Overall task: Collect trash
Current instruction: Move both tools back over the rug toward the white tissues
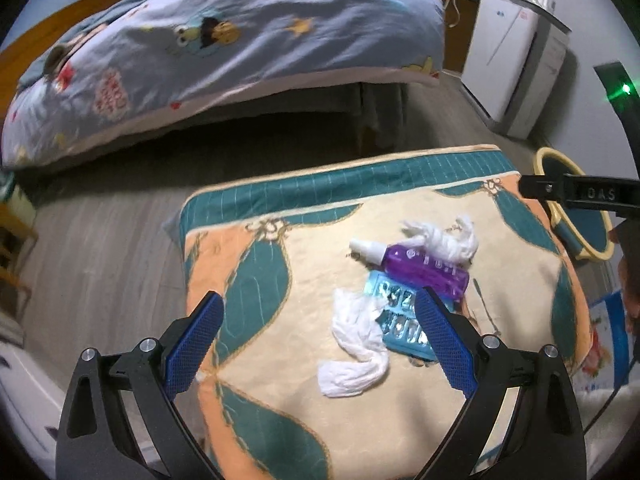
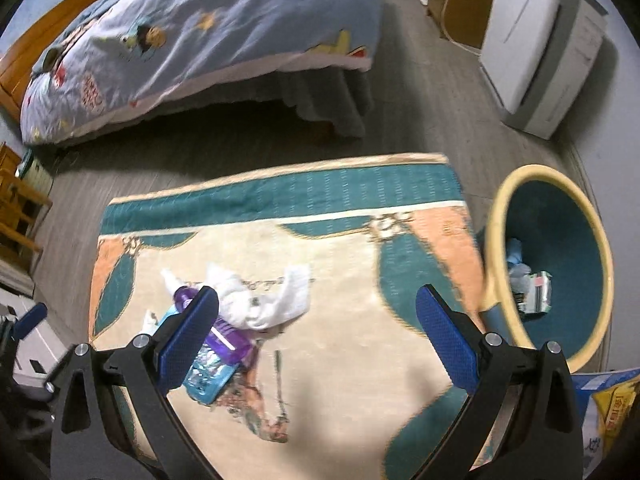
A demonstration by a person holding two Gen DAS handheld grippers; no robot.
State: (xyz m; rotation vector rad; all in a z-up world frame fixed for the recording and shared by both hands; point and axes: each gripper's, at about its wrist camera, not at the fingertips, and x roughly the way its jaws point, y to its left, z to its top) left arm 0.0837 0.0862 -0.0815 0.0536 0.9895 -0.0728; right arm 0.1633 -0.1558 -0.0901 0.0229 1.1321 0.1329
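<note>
On a patterned cloth-covered table (image 1: pixel 280 360) lie a purple spray bottle (image 1: pixel 424 266), a blue blister pack (image 1: pixel 400 320) and two crumpled white tissues (image 1: pixel 356 344) (image 1: pixel 448 236). My left gripper (image 1: pixel 320 340) hovers open above the near tissue and the blister pack, holding nothing. My right gripper (image 2: pixel 318 336) is open and empty over the table (image 2: pixel 360 360), right of the bottle (image 2: pixel 216 328), the far tissue (image 2: pixel 272 300) and the blister pack (image 2: pixel 206 380). A yellow-rimmed teal bin (image 2: pixel 560 240) with some trash inside stands off the table's right edge.
A bed with a blue cartoon quilt (image 1: pixel 240 48) stands beyond a strip of grey floor. White cabinets (image 1: pixel 516 64) line the right wall. Wooden furniture (image 2: pixel 20 208) sits at the left. A blue printed bag (image 2: pixel 600 408) lies at the near right. The right tool's arm (image 1: pixel 580 194) crosses above the bin (image 1: pixel 576 216).
</note>
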